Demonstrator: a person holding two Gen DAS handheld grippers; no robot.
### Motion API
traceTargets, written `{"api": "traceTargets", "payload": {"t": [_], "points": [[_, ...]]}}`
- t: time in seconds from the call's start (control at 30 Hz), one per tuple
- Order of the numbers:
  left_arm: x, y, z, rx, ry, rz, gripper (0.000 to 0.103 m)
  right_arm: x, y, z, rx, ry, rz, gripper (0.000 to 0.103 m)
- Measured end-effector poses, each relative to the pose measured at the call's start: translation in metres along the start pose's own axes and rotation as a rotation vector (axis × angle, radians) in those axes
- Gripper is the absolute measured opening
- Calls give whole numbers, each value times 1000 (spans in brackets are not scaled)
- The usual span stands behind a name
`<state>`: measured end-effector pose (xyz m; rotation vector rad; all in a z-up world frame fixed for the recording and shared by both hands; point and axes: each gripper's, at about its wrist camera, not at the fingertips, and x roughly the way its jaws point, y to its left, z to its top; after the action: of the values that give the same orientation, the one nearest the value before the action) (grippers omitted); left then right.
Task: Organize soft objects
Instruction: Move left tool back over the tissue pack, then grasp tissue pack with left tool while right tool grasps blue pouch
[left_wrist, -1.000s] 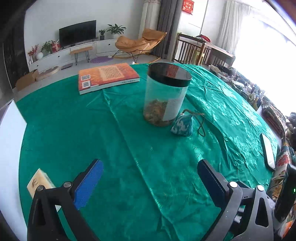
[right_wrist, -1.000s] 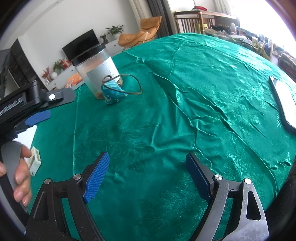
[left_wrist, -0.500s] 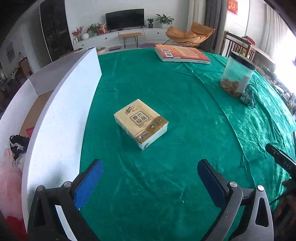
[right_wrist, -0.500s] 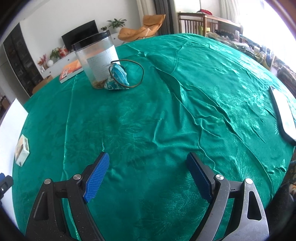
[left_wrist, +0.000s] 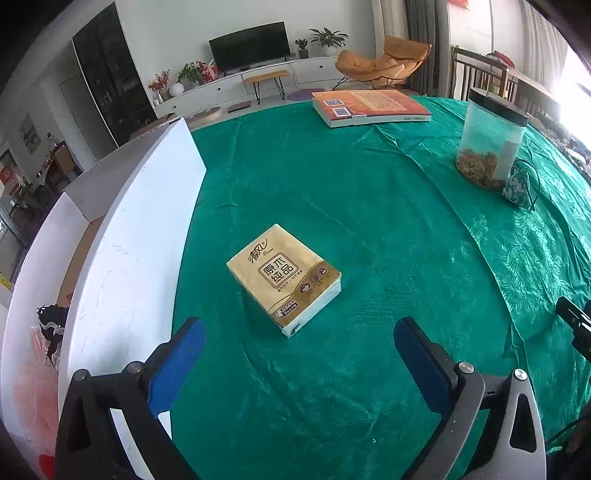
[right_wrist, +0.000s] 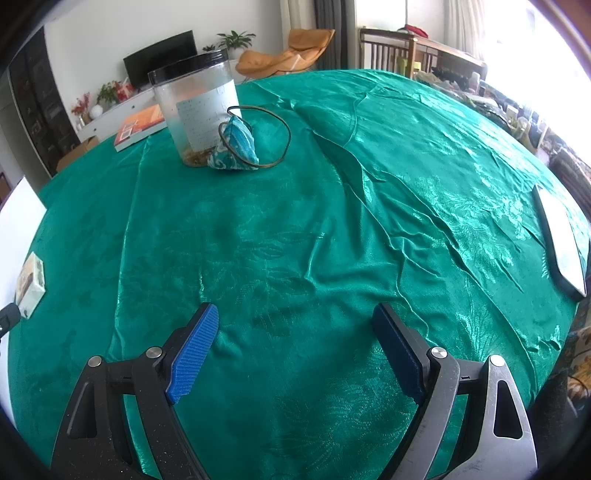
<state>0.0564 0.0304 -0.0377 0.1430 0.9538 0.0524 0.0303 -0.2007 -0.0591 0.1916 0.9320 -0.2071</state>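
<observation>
A golden tissue pack (left_wrist: 284, 275) lies flat on the green tablecloth, a short way ahead of my left gripper (left_wrist: 295, 350), which is open and holds nothing. A white box (left_wrist: 129, 236) stands along the left, with pink and dark soft items (left_wrist: 44, 339) inside. A small blue patterned pouch (right_wrist: 234, 146) with a cord loop rests against a clear jar (right_wrist: 195, 107), far ahead of my right gripper (right_wrist: 295, 341), which is open and empty. The pouch (left_wrist: 517, 186) and the jar (left_wrist: 489, 144) also show in the left wrist view at the far right. The tissue pack (right_wrist: 31, 282) sits at the right wrist view's left edge.
An orange book (left_wrist: 369, 107) lies at the table's far side. A flat white device with a dark rim (right_wrist: 561, 243) lies near the right edge of the table. Part of the other gripper (left_wrist: 576, 325) shows at the right. Chairs and a TV unit stand beyond the table.
My left gripper swung left from the jar and pouch to face the tissue pack and white box, then moved closer. My right gripper advanced slightly toward the pouch.
</observation>
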Motion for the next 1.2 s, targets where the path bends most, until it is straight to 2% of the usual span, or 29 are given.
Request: {"api": "traceTargets", "payload": {"t": [0.1,0.17,0.23,0.3,0.37,0.4,0.53,0.63,0.67,0.7,0.73,0.77,0.87,0.93,1.0,1.03,1.07,1.1,1.2], "points": [[7,-1,3,-12,16,-18,101,0,0,0,-2,1,-2,88],[17,4,7,-66,58,-87,101,-1,-1,0,5,-3,11,88],[31,16,9,-167,103,-174,101,-7,-10,3,55,-33,122,88],[44,24,13,-246,123,-200,101,-19,-21,13,112,-125,215,87],[57,25,18,-276,138,-205,101,-21,-22,33,80,-204,225,87],[62,24,21,-282,141,-208,101,-14,-17,47,36,-207,234,87],[76,15,34,-251,136,-154,101,38,2,98,-94,-132,266,87],[85,13,40,-216,147,-89,101,81,14,118,-149,-60,281,84],[87,14,40,-207,157,-64,101,91,15,122,-156,-31,310,84],[87,18,39,-210,157,-57,101,93,14,126,-153,-37,329,80],[86,23,37,-225,157,-60,101,90,14,130,-160,-52,347,48],[84,28,35,-245,160,-71,101,90,14,134,-175,-43,337,38],[78,42,29,-314,140,-124,101,82,-4,139,-147,-42,326,37],[80,41,33,-316,134,-106,101,77,-18,141,-112,-53,312,37],[86,32,40,-276,131,-88,100,71,-28,144,-99,-70,294,37],[87,26,42,-242,119,-55,88,68,-31,145,-99,-76,286,37],[84,21,43,-207,90,-35,80,66,-33,147,-100,-79,279,37],[80,18,43,-189,72,-46,55,65,-32,146,-101,-79,272,37],[75,16,42,-177,78,-91,52,63,-30,152,-95,-83,259,37]]}}
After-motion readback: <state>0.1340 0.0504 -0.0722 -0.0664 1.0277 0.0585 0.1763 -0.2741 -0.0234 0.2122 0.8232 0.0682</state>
